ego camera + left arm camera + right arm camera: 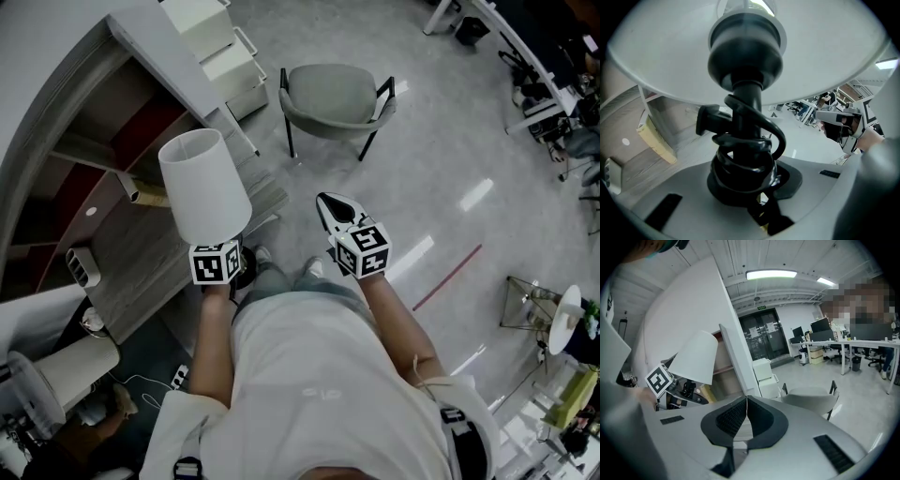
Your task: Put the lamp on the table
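The lamp has a white cone shade (204, 183) and a black stem with its black cord wound round it (744, 145). My left gripper (221, 246) holds it upright in the air beside the wood-grain table (131, 267). The jaws are shut on the cord-wrapped stem low down (751, 185). The shade (670, 51) fills the top of the left gripper view. My right gripper (330, 204) hangs to the right of the lamp, shut, with nothing between its jaws (746, 401). In the right gripper view the lamp (695, 357) shows at the left.
A grey chair (336, 98) stands on the floor ahead. White drawer units (220, 47) sit beyond the table's far end. A power strip (82, 267) lies on the table. A white cylinder (80, 366) stands at the lower left, and another lamp (566, 319) at the far right.
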Motion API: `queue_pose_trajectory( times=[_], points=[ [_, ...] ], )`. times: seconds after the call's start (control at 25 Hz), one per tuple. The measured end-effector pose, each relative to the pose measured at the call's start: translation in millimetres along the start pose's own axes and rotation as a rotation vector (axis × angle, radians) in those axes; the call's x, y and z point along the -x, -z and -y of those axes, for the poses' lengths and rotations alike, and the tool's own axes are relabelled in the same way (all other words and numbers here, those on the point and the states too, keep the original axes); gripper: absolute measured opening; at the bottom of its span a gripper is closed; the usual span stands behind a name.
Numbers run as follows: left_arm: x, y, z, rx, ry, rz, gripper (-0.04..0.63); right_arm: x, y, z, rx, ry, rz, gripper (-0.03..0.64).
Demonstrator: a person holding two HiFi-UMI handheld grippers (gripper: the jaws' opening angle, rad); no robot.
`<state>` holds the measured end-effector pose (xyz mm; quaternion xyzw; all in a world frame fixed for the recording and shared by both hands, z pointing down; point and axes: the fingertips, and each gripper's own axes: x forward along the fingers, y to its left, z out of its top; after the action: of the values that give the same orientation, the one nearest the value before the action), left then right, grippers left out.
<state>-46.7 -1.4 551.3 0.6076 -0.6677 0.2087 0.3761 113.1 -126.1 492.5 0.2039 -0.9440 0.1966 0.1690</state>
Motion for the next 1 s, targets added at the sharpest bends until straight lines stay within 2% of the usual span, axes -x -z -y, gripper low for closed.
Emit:
queue_pose_trajectory(
  times=[0.2, 0.52, 1.0],
  points=[
    [-29, -20, -18, -0.006, 0.034, -0.009, 0.081, -19, -5, 7, -0.004, 0.036, -0.017, 0.032],
    [-68, -51, -57, -0.078, 0.108, -0.041, 0.08, -55, -17, 15, -0.027, 0.135, -0.022, 0.032],
    [-132, -86, -81, -0.173, 0.231, -0.055, 0.081, -78, -20, 16, -0.035, 0.26, -0.041, 0.032]
  ],
)
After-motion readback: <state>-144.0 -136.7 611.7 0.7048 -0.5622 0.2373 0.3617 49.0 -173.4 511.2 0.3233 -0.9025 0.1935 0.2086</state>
